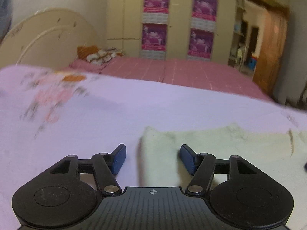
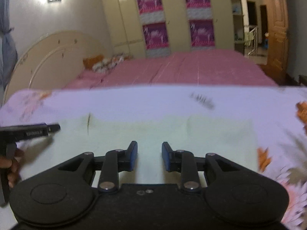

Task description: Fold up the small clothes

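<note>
I work over a pale lilac sheet with blurred flower prints [image 1: 80, 118] that covers the surface under me. Behind it is a bed with a pink checked cover [image 2: 191, 71], a cream curved headboard [image 1: 48, 36] and a cream wardrobe with purple posters [image 2: 153, 19]. The small pale cream cloth [image 2: 145, 130] lies flat on the sheet. My left gripper [image 1: 153, 158] has its jaws wide over the cloth's left edge, holding nothing. My right gripper [image 2: 149, 156] is also open and empty above the cloth.
</note>
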A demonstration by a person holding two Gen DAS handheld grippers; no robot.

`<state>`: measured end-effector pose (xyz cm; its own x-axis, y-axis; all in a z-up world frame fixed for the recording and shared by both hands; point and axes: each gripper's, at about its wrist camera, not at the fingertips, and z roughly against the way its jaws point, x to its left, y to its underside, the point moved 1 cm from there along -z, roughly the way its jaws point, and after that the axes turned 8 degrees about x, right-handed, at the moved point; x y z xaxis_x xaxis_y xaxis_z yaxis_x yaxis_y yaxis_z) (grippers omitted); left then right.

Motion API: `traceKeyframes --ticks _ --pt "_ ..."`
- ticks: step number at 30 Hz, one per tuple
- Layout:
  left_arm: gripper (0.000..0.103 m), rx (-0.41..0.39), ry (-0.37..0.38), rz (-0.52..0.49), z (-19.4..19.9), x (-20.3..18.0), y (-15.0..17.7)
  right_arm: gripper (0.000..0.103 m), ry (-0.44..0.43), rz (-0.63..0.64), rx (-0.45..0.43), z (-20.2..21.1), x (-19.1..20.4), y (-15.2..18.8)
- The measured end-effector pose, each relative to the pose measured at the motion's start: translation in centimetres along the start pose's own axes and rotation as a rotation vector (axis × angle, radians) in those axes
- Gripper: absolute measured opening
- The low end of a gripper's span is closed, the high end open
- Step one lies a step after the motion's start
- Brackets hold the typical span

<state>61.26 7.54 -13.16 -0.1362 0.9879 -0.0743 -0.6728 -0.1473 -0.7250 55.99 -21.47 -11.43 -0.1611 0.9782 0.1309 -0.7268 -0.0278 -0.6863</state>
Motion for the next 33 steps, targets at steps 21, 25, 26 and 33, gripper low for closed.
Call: traceKeyframes --ticks 21,25,26,33 --pt "0.062 -0.014 0.022 -0.199 7.1 -4.3 7.2 0.017 0.135 -0.082 -0.053 7.3 -4.1 6.1" --pt "0.062 -0.061 0.048 -0.103 8.4 -2.4 7.5 0.035 0.180 -0.142 -0.124 9.2 -5.6 6.0" --pt "0.062 -0.063 0.047 -0.087 8.1 -1.9 7.5 0.035 0.176 -0.156 -0.113 8.7 -5.8 5.5" --pt "0.062 -0.015 0.060 -0.030 6.5 -0.4 7.4 0.024 0.132 -0.227 -0.084 5.9 -8.5 4.3"
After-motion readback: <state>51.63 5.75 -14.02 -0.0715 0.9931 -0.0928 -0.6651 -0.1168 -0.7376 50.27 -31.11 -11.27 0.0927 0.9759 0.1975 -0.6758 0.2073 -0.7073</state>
